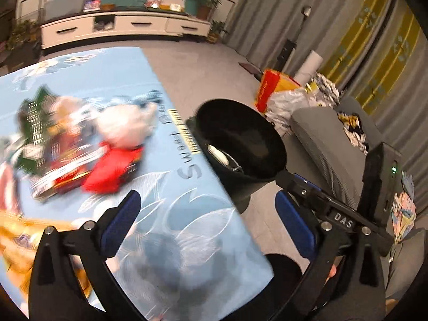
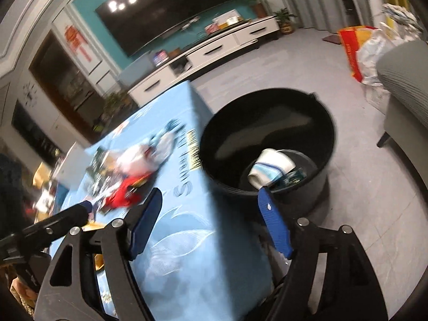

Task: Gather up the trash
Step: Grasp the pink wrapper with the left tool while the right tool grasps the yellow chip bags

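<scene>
A blurred pile of trash lies on the light blue tablecloth (image 1: pixel 187 227): a red wrapper (image 1: pixel 112 168), a white crumpled piece (image 1: pixel 125 125) and a green packet (image 1: pixel 34 123). The red wrapper (image 2: pixel 120 195) also shows in the right wrist view. A black bin (image 1: pixel 240 139) stands on the floor against the table's right edge. In the bin (image 2: pixel 267 123) lie a white crumpled piece (image 2: pixel 270 168) and a dark wrapper. My left gripper (image 1: pixel 207 208) hangs open over the table's edge, holding nothing. My right gripper (image 2: pixel 210 198) is open and empty, between the table and the bin.
A grey sofa (image 1: pixel 334 144) stands right of the bin, with bags and a red-yellow box (image 1: pixel 275 91) on the floor behind it. A white TV cabinet (image 1: pixel 120 26) lines the far wall. Yellow packets (image 1: pixel 21 235) lie at the table's left. Grey floor surrounds the bin.
</scene>
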`<state>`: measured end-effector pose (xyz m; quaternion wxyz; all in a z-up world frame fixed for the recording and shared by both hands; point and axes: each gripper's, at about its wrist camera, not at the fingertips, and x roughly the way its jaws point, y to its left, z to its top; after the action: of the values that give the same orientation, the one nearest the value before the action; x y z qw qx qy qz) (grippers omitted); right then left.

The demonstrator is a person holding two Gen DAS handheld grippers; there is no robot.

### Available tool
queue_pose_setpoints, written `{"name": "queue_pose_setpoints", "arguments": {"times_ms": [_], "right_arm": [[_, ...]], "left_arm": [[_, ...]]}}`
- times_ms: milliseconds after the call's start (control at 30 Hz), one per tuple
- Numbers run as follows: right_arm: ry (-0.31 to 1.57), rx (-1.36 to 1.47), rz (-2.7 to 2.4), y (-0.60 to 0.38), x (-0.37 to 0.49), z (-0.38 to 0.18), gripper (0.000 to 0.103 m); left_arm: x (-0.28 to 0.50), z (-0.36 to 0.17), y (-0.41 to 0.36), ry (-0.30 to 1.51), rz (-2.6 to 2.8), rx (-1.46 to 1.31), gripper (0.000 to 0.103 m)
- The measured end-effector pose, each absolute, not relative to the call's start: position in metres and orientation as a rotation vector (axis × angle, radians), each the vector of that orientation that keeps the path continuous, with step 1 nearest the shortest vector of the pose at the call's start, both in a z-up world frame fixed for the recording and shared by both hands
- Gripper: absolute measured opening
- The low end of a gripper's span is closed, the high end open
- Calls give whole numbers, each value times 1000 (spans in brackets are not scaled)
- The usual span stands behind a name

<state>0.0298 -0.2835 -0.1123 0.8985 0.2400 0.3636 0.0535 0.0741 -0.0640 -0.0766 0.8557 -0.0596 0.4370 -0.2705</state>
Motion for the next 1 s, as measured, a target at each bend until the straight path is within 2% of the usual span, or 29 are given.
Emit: {"name": "queue_pose_setpoints", "arguments": {"times_ms": [267,500,600,767,1000], "right_arm": [[821,392,219,-216,31,-103,75],[896,274,432,-142,27,-107,75],[929,230,520,-113,26,-111,75],[946,133,609,-69,28,-114,75],[972,147,648,-45,52,-123,75]], "left_arm": [[28,-60,53,749,-503,-265,100],[4,-85,150,831,-229,-336,100],[-2,-99,191,836,-134,-449,100],[1,-114,227,847,-30,-536,100],[26,-127,235,824,-9,-590,100]]}}
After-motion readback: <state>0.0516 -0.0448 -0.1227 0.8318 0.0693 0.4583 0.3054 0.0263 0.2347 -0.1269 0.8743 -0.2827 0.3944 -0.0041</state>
